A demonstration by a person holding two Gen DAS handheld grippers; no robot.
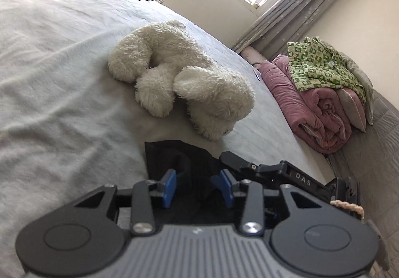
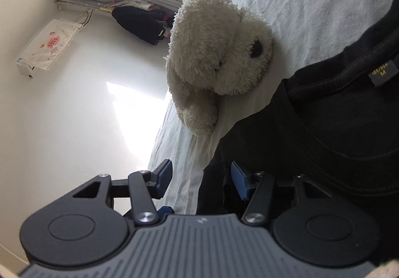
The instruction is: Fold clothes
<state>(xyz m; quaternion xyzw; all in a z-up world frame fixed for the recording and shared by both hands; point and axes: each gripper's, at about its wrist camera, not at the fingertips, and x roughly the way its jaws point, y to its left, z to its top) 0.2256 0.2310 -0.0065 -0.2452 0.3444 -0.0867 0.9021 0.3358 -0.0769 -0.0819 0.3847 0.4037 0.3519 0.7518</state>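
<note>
Both grips let go: my left gripper point(image 1: 197, 187) and right gripper point(image 2: 200, 179) stand part open, empty, over the black shirt point(image 2: 324, 128) on the bed point(image 1: 62, 78) (beside plush dog point(image 1: 179, 78)); next, I judge, re-pinch an edge.

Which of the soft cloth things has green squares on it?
The green-checked shirt, lying on top of the rolled pink blanket. The black shirt is plain.
</note>
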